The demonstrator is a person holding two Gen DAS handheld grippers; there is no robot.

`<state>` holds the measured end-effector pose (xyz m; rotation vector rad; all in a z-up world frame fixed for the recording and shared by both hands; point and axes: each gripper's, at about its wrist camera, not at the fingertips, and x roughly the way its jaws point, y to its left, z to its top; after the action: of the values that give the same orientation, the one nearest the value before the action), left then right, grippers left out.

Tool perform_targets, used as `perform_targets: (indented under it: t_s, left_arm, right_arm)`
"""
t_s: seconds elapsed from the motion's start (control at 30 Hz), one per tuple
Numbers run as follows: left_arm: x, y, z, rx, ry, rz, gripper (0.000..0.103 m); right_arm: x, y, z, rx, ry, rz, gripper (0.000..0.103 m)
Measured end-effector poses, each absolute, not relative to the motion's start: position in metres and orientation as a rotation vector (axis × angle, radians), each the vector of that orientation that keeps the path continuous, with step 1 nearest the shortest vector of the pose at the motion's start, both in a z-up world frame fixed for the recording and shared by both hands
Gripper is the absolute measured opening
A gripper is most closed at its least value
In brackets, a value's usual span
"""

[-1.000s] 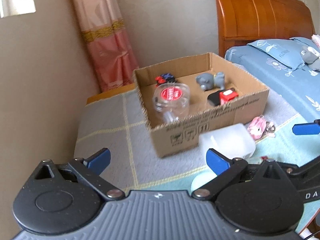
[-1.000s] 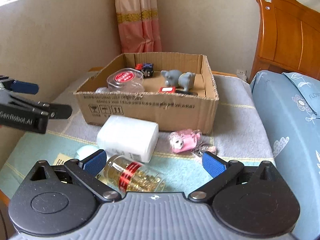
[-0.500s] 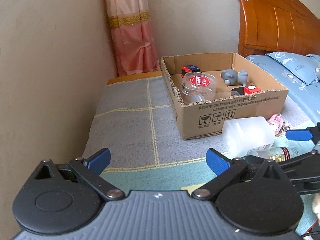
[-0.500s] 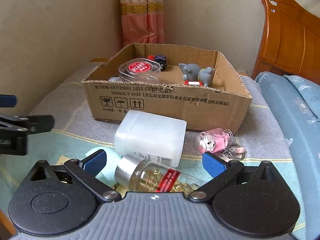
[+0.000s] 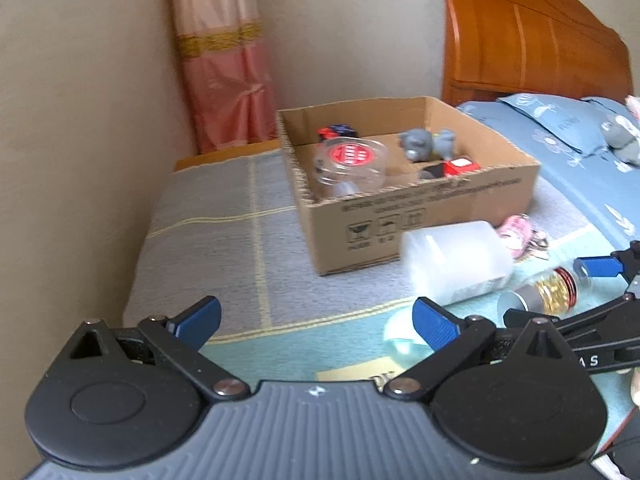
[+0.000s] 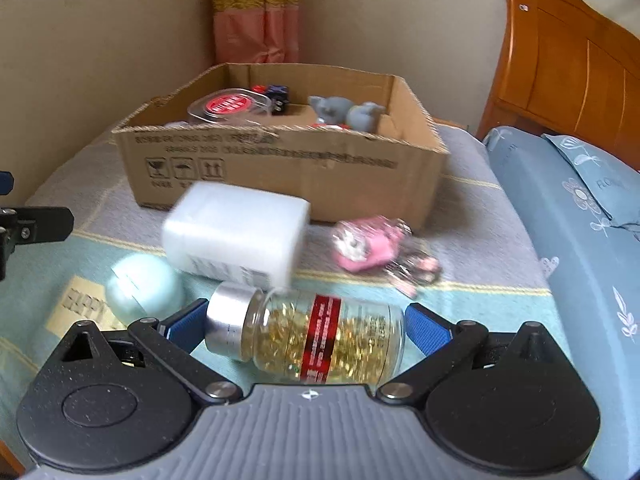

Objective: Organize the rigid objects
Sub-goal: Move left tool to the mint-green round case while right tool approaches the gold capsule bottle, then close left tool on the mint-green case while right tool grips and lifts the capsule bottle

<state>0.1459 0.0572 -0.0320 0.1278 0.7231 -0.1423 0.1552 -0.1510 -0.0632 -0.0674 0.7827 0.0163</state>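
Note:
A clear bottle of golden capsules (image 6: 320,340) with a silver cap and red label lies on its side on the blanket. My right gripper (image 6: 304,326) is open, one finger at each end of the bottle; I cannot tell if they touch it. Just beyond it lie a white plastic bottle (image 6: 236,232), a pink keychain toy (image 6: 368,244) and a pale blue round lid (image 6: 144,288). The cardboard box (image 6: 280,168) behind them holds a clear tub with a red label (image 6: 228,106) and a grey elephant toy (image 6: 344,110). My left gripper (image 5: 316,320) hangs open and empty over the blanket, left of the white bottle (image 5: 452,264).
A beige wall (image 5: 80,160) runs close along the left side, with a pink curtain (image 5: 228,72) in the corner. A wooden headboard (image 6: 568,60) and blue bedding (image 6: 568,208) fill the right. Bare grey blanket (image 5: 224,248) lies left of the box.
My right gripper has moved down and forward, so the capsule bottle now lies between its fingers. The left gripper's view has swung a little; it stays open.

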Motion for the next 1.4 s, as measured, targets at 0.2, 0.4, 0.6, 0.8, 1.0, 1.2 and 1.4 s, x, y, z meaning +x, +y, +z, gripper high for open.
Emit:
perform_targets:
  t_s: [0.2, 0.4, 0.6, 0.8, 1.0, 1.2, 1.4]
  left_arm:
    - [0.146, 0.038, -0.037, 0.150, 0.741, -0.233, 0.101]
    - [0.147, 0.019, -0.051, 0.189, 0.792, -0.333, 0.101]
    - [0.156, 0.013, -0.070, 0.209, 0.850, -0.370, 0.101]
    - [0.165, 0.014, -0.086, 0.179, 0.911, -0.384, 0.100]
    - [0.166, 0.013, -0.087, 0.175, 0.884, -0.381, 0.102]
    - [0.167, 0.015, -0.089, 0.175, 0.860, -0.391, 0.102]
    - [0.165, 0.016, -0.089, 0.181, 0.836, -0.418, 0.098]
  right_arm:
    - [0.153, -0.172, -0.079, -0.055, 0.843, 0.020, 0.103]
    - [0.150, -0.182, -0.083, -0.062, 0.831, 0.085, 0.103]
    - [0.146, -0.187, -0.086, -0.076, 0.800, 0.124, 0.103]
    - [0.145, -0.188, -0.086, -0.081, 0.783, 0.137, 0.103]
    - [0.144, -0.190, -0.086, -0.083, 0.776, 0.144, 0.103]
    - [0.145, -0.189, -0.086, -0.083, 0.778, 0.144, 0.103]
    - [0.145, -0.189, -0.086, -0.085, 0.775, 0.147, 0.103]
